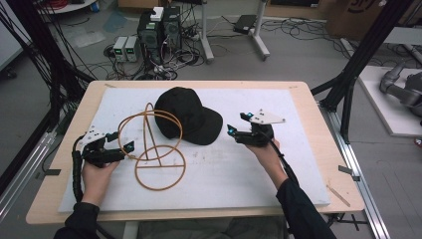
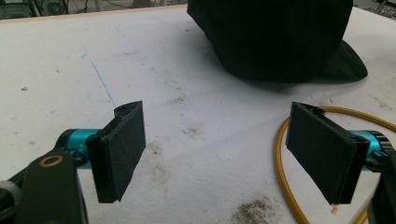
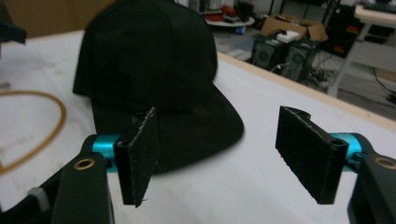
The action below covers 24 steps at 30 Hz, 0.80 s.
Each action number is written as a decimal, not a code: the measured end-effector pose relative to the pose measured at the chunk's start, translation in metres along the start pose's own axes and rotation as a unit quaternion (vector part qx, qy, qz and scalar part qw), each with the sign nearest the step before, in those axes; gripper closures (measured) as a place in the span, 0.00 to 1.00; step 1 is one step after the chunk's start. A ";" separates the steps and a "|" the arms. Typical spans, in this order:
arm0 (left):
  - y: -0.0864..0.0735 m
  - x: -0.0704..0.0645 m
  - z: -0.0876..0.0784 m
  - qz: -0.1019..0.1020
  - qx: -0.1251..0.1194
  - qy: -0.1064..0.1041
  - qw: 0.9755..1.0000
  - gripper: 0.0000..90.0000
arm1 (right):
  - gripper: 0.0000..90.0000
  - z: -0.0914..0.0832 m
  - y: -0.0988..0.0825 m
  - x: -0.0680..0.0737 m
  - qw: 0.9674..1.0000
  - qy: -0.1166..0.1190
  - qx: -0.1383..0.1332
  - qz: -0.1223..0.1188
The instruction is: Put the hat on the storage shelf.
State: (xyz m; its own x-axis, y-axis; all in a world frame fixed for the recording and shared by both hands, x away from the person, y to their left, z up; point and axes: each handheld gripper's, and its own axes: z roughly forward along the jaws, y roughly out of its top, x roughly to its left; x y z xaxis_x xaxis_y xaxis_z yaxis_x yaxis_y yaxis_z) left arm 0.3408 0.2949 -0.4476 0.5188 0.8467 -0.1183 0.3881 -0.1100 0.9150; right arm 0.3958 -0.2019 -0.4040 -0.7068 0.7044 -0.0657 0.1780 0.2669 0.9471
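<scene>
A black baseball cap [image 1: 189, 115] sits on the white mat [image 1: 249, 169] covering the desk [image 1: 318, 149], its flat brim pointing toward the person's right side. Its fabric looks plain and matte, the crown rounded and full. Just beside the cap, on the person's left, stands a gold wire hat stand [image 1: 154, 144]. The left tongs [image 1: 115, 142] hover beside that stand, spread wide. The right tongs [image 1: 238, 123], near the cap's brim, are spread too, holding nothing.

Dim, even light; blurred background.
</scene>
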 end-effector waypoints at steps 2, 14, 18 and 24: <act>0.000 0.000 0.000 0.000 0.000 0.000 1.000 0.22 | 0.36 0.004 0.003 0.003 1.000 0.001 -0.001 -0.001; -0.001 0.001 0.001 0.002 0.006 -0.005 1.000 0.22 | 0.38 0.058 0.035 0.050 1.000 0.015 -0.006 0.000; -0.002 0.001 -0.001 0.000 0.008 -0.002 1.000 0.22 | 0.37 0.076 0.038 0.070 1.000 -0.003 -0.016 0.003; -0.005 0.004 -0.006 -0.005 0.005 -0.001 1.000 0.22 | 0.32 0.098 0.039 0.088 1.000 -0.014 -0.016 0.011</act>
State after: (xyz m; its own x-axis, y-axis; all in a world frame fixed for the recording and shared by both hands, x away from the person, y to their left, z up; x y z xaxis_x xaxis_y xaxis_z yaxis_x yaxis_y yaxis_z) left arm 0.3369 0.3021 -0.4504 0.5164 0.8466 -0.1288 0.4016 -0.1065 0.9096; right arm 0.4077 -0.0655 -0.4036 -0.6838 0.7277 -0.0530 0.1705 0.2300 0.9581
